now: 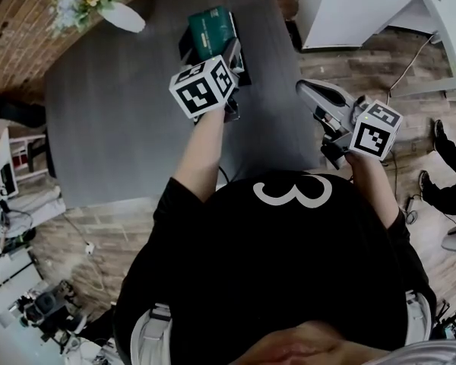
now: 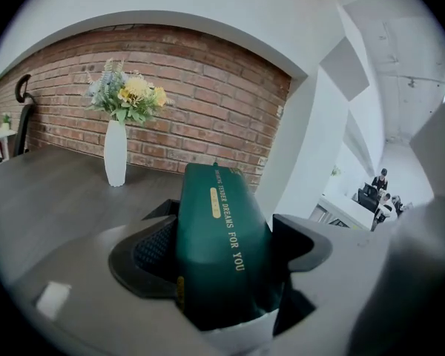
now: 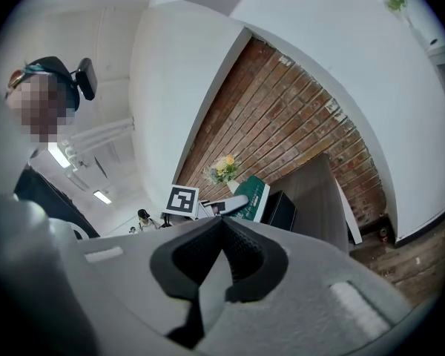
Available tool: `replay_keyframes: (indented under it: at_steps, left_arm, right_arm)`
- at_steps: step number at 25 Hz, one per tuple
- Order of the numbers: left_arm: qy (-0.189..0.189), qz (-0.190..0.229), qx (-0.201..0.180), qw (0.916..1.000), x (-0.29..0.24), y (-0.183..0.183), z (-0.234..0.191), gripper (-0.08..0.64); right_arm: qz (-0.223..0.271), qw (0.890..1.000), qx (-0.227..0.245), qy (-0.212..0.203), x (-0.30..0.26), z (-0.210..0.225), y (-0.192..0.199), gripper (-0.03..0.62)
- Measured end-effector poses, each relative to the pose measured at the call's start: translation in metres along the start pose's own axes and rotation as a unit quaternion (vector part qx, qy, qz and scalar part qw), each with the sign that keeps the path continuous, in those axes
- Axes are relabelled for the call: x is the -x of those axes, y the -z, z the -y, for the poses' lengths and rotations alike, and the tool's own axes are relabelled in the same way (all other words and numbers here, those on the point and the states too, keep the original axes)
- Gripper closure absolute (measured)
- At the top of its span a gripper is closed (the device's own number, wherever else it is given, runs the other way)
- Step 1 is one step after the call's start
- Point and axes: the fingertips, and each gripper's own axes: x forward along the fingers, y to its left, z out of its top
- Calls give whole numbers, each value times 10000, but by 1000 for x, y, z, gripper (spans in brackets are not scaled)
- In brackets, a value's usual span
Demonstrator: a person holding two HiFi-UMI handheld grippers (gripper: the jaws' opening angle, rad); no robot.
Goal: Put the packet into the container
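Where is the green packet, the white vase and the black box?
green packet [image 2: 215, 251], left gripper view, its face with the gold lettering.
white vase [image 2: 116, 154], left gripper view, middle of its body.
black box [image 3: 282, 211], right gripper view, its side wall.

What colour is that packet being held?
The packet is dark green with gold lettering; the left gripper view shows it best.

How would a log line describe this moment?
left gripper: shut on green packet | right gripper: shut, empty | black container: packet not yet inside
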Motion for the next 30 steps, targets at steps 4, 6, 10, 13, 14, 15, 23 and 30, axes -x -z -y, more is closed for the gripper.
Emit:
replay_keyframes:
  at_steps: [4,6,10,13,14,15,23,30]
  left_arm:
    - [-98,-98,-75,9999,-10,11,-4,138]
    - [-140,-157,-93,9997,-13,18,-8,138]
    - [-288,-393,-130,9987,-19,33,-14,138]
    - [-382,-518,-239,9976,-23,38,-13,138]
    - [-410,-566,-282,9972,-24,41,-13,138]
    - [-436,-606,-338,9966,-24,42,-12,138]
    - [-532,-776,-357,9949,-30,47,-12,138]
    - [-556,-809,-435,9942,-32,49,-13,133]
  right_arm:
    - [2,10000,-33,23,0,3,2,591]
    - [16,10000,-43,52,1,5,3,591]
    - [17,9999,-72,108,2,10,4,591]
    - [18,9999,-67,100,3,10,4,591]
    - [17,9999,-67,97,2,10,4,591]
    - [17,9999,-73,92,2,10,5,591]
    - [8,9999,-133,67,2,11,7,591]
    - [37,9998,-168,87,3,13,7,591]
